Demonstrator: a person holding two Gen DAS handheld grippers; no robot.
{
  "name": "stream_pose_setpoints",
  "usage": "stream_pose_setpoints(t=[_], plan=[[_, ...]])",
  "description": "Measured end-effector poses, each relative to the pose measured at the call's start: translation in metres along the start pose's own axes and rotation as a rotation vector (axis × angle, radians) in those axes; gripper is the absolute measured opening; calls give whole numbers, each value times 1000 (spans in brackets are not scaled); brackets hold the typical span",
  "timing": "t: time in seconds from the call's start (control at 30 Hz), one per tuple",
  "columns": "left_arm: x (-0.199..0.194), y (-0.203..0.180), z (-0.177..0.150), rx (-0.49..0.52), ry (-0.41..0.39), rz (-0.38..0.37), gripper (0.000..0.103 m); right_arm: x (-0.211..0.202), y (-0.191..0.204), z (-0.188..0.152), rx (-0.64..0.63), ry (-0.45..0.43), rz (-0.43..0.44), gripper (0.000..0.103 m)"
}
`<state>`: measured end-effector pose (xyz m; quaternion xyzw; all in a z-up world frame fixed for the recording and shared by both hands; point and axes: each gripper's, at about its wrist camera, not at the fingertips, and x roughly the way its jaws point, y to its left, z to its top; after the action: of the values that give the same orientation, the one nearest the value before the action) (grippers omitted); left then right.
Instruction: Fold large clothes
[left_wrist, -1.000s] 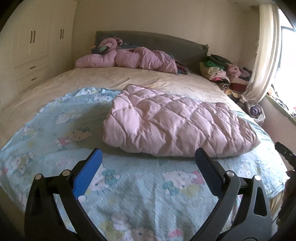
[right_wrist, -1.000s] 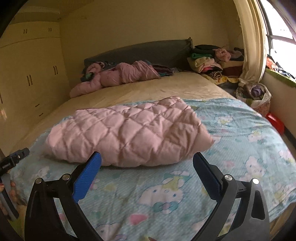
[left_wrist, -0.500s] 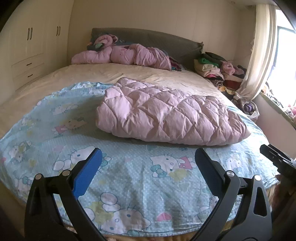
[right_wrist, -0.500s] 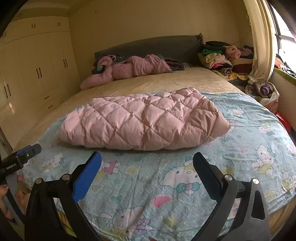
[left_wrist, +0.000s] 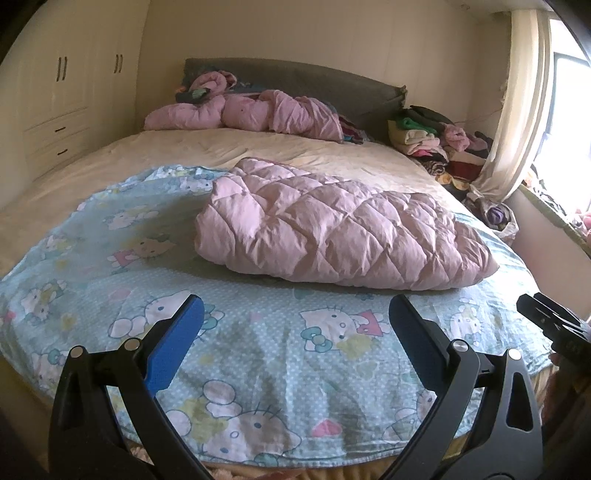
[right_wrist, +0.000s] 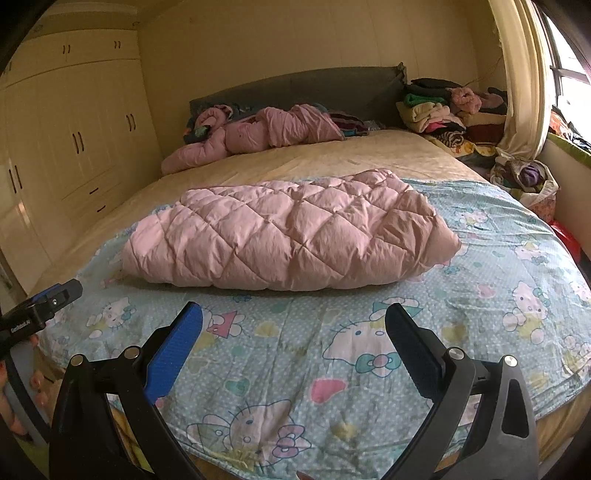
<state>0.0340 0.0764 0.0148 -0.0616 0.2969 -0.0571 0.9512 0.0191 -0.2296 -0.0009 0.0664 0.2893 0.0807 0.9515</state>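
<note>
Both grippers have drawn back from the bed (left_wrist: 110, 162). The folded pink quilted coat (right_wrist: 288, 236) lies ahead of the wide, empty jaws of left gripper (left_wrist: 295, 325) and right gripper (right_wrist: 293, 325). Fold apparently finished; next, approach another garment.

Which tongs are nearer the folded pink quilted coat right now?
Too close to call: left tongs and right tongs both hang open, short of the pink quilted coat, touching nothing.
</note>
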Motion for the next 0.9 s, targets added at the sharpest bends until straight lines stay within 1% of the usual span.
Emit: stream_pose_setpoints(t=[0.23, 0.9], plan=[[0, -1, -1, 6, 9, -9, 94, -1, -1, 0, 0, -2, -1, 99], [2, -1, -3, 3, 12, 2, 94, -3, 2, 0, -1, 4, 2, 99]])
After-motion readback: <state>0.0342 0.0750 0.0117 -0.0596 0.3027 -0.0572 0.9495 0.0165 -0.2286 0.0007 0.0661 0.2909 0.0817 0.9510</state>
